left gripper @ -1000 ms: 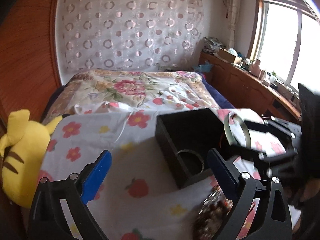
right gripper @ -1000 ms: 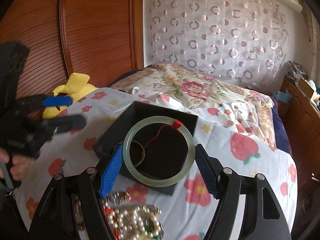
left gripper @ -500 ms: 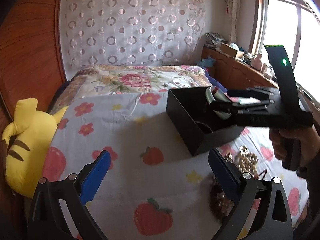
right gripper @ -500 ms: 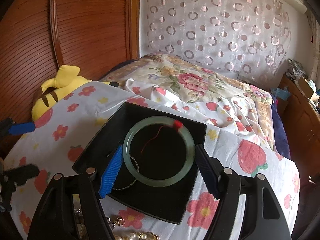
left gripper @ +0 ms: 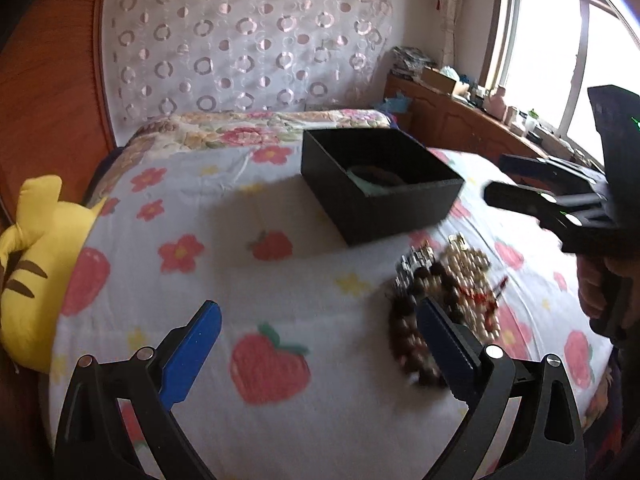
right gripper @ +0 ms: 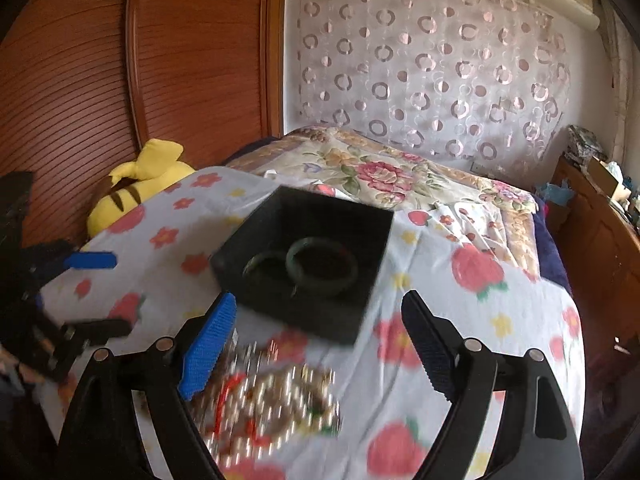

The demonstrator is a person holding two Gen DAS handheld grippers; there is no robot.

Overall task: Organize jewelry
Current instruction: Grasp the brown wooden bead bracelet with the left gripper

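— Start with the nearest claw. What is the right gripper (right gripper: 318,332) doing?

— Its jaws stand wide apart and have just been opening further; nothing sits between them. Under them, low in the right wrist view, lies a blurred jewelry pile (right gripper: 276,404) of pale beads with bits of red, not touched by either finger.

— And the left gripper (left gripper: 320,340)?

— Also spread wide, empty. Its right finger stands in front of a dark bead bracelet (left gripper: 412,344) at lower right of the left wrist view; I cannot tell if they touch. Both claws tilt down toward the strawberry-print sheet (left gripper: 272,372).

— Where is the bangle?

— The green bangle (right gripper: 322,266) lies flat inside the black box (right gripper: 340,320), at centre frame just beyond the right jaws, beside a thinner ring (right gripper: 264,266) to its left in the same box.

— Any hand visible?

— At the right edge of the left wrist view a hand (left gripper: 600,288) grips the right tool's handle, and the tool points toward the box from the right.

— Farther back?

— A yellow plush toy (left gripper: 28,264) at the left edge, a floral quilt (right gripper: 384,172), then a circle-patterned curtain (right gripper: 432,68).
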